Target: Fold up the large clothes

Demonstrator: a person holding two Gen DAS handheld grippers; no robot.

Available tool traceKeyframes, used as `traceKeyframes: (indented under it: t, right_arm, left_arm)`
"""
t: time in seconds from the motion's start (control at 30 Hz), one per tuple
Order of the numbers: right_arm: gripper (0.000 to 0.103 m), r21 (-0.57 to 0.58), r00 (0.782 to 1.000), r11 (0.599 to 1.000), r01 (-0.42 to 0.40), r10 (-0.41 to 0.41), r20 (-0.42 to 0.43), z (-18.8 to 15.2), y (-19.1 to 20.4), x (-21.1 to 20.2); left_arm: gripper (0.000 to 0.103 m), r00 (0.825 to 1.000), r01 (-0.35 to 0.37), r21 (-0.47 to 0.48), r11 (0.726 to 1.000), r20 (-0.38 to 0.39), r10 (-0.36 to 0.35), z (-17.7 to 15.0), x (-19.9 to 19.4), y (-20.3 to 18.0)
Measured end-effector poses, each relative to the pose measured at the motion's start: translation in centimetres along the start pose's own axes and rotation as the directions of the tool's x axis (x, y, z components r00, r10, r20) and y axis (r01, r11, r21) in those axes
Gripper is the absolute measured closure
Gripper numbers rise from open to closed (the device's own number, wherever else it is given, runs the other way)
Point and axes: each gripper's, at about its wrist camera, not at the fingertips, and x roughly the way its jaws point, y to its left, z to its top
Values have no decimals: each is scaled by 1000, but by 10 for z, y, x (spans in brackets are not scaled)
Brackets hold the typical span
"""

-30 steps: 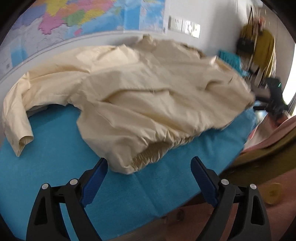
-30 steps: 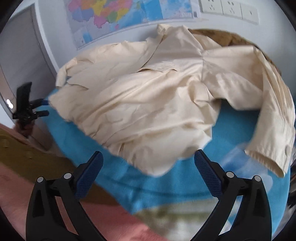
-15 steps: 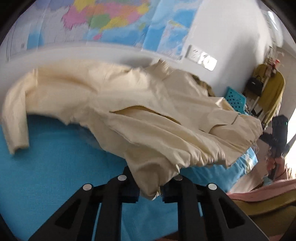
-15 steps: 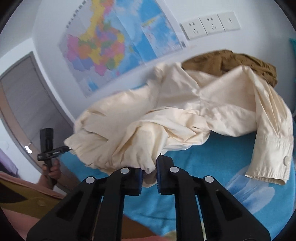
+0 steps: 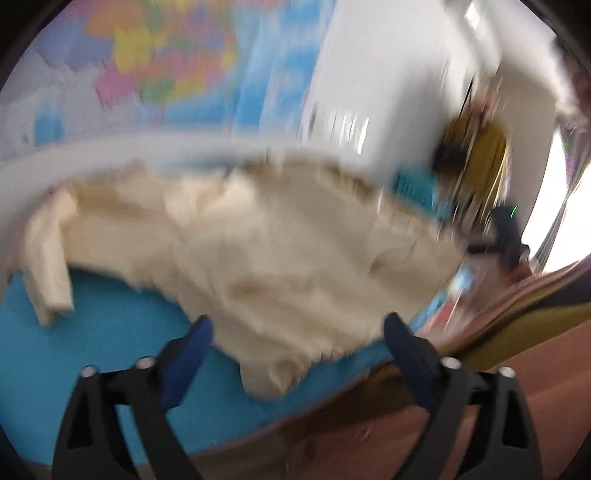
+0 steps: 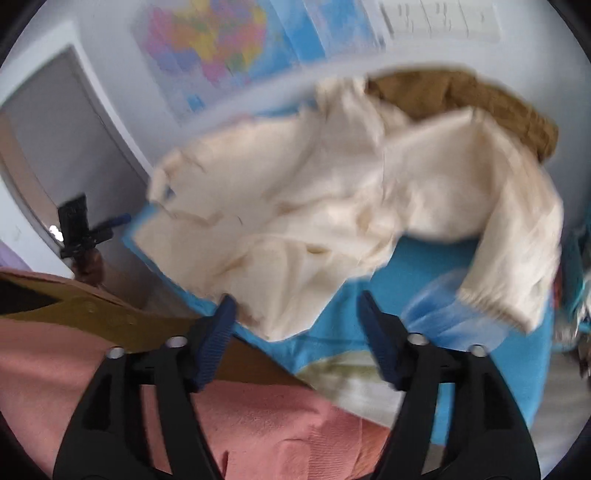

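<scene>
A cream jacket (image 5: 258,240) lies spread and rumpled on the blue table cover (image 5: 92,325), one sleeve hanging at the left. My left gripper (image 5: 297,325) is opening; the jacket's near hem lies loose between the wide-apart fingers, untouched by the pads. The right wrist view shows the same jacket (image 6: 314,206) on the blue cover (image 6: 406,277). My right gripper (image 6: 295,299) is opening too, and a hem corner droops between its fingers without being pinched. Both views are motion-blurred. The left gripper (image 6: 79,225) also appears far left in the right wrist view.
A brown garment (image 6: 461,96) is bunched behind the jacket by the wall. A map (image 5: 166,66) and wall sockets (image 6: 436,18) are beyond. A teal basket (image 5: 413,184) and yellow clothes (image 5: 480,147) stand at the right. Pink fabric (image 6: 258,424) fills the near edge.
A second ago both grippers were open in front of the hem; half a second ago each was shut on it. Now both are open and the hem has dropped onto the cover.
</scene>
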Motion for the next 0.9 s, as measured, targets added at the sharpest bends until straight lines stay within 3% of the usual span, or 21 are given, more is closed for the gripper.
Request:
traceKeyframes:
  t: [0.07, 0.1, 0.17, 0.27, 0.3, 0.37, 0.47, 0.57, 0.67, 0.73, 0.77, 0.8, 0.83, 0.87, 0.9]
  right_arm:
    - [14, -9, 994, 997, -74, 75, 80, 10, -6, -20]
    - [13, -15, 990, 998, -65, 67, 124, 19, -7, -25]
    - [14, -11, 989, 1000, -10, 11, 145, 48, -5, -14]
    - [20, -37, 989, 997, 65, -59, 132, 95, -5, 32]
    - [22, -39, 989, 996, 84, -78, 128, 103, -8, 44]
    - [39, -53, 989, 992, 116, -111, 96, 137, -12, 84]
    - [40, -33, 988, 990, 139, -136, 74, 172, -20, 132]
    - [42, -91, 975, 971, 219, -216, 52, 204, -23, 175]
    - [41, -112, 964, 958, 264, -263, 26, 234, -30, 213]
    - [41, -133, 953, 945, 298, -302, -7, 247, -36, 236]
    - [49, -148, 943, 934, 324, -332, -26, 251, -39, 248]
    - [60, -163, 935, 925, 344, -354, -37, 255, -42, 258]
    - [84, -170, 932, 923, 346, -359, -46, 257, -42, 263]
    - [94, -187, 928, 918, 350, -367, -65, 260, -44, 270]
    - [98, -189, 928, 919, 347, -365, -69, 263, -45, 271]
  left_arm:
    - [8, 996, -35, -4, 999, 79, 36, 13, -11, 7]
    - [8, 995, -68, -6, 998, 75, 68, 20, -7, 10]
    - [8, 979, -201, 5, 979, 13, 201, 45, 26, 18]
    - [10, 948, -307, 81, 948, -59, 312, 73, 86, 16]
    - [11, 942, -317, 109, 942, -77, 325, 80, 106, 16]
    - [15, 930, -331, 175, 927, -108, 352, 99, 152, 14]
    - [15, 902, -379, 264, 887, -108, 417, 125, 213, 15]
    - [17, 881, -390, 309, 867, -147, 449, 145, 267, 21]
    - [22, 845, -432, 346, 833, -168, 508, 161, 316, 31]
    - [27, 831, -412, 361, 837, -229, 507, 165, 345, 41]
    - [33, 807, -411, 371, 833, -276, 521, 164, 362, 50]
    - [49, 775, -428, 381, 820, -312, 550, 162, 376, 59]
    - [63, 766, -419, 380, 825, -339, 546, 161, 384, 64]
    - [70, 772, -392, 353, 849, -376, 513, 161, 391, 72]
    - [76, 781, -371, 320, 872, -401, 479, 164, 393, 78]
